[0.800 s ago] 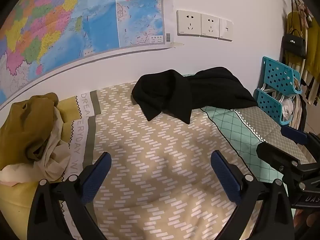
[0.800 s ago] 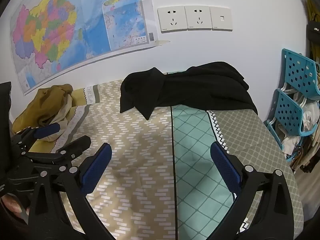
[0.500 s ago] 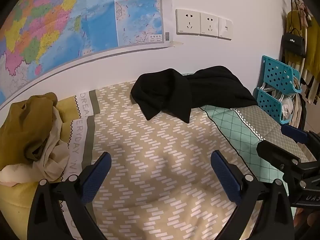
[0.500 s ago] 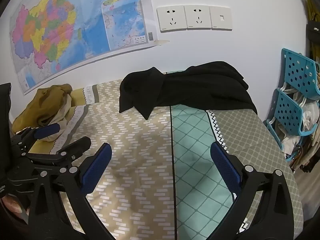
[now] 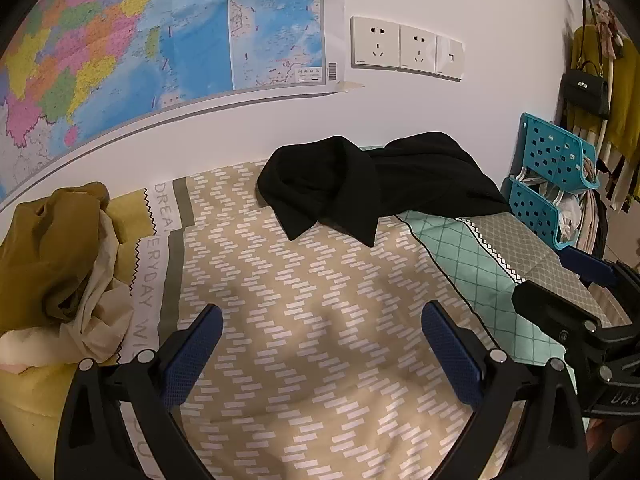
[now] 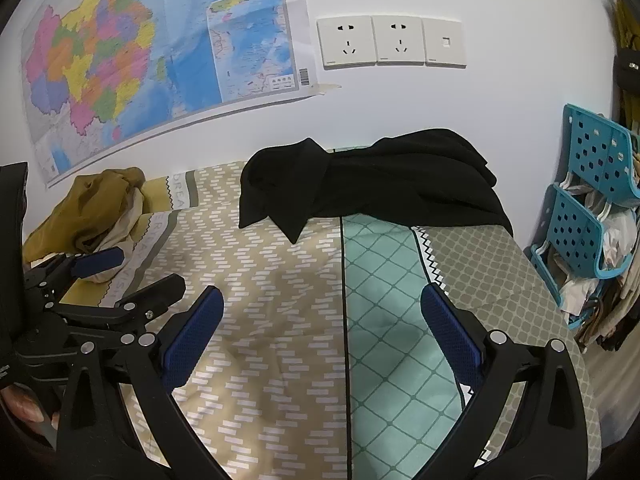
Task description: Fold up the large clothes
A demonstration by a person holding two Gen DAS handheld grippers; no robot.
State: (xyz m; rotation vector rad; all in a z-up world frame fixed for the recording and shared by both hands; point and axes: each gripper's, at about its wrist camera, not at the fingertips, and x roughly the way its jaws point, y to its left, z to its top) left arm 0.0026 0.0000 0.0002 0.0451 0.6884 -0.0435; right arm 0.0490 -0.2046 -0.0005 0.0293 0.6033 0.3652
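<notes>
Barely any shift since the earlier frames: only a slight drift of both views toward the wall, with the black garment (image 5: pixel 384 184) sitting a touch lower in the left view and otherwise unmoved. Still the approach stage, then, by the look of it; nothing grasped, no fold begun. Left gripper (image 5: pixel 320 344) hovering over the tan brick-patterned part of the bedspread (image 5: pixel 304 288), jaws spread wide and empty. Right gripper (image 6: pixel 322 328) likewise spread and empty, over the seam between the tan and mint diamond panels. Garment crumpled in a soft, matte heap at the far edge against the wall, well apart from both grippers, one pointed flap drooping toward the near side. Probably limp and heavy-draping, needing spreading flat first. Mustard and cream clothes (image 5: pixel 52 256) bunched at the far left. Rigid perforated teal baskets (image 5: pixel 556 184) at the right; glossy map (image 5: pixel 140 40) on the wall.
</notes>
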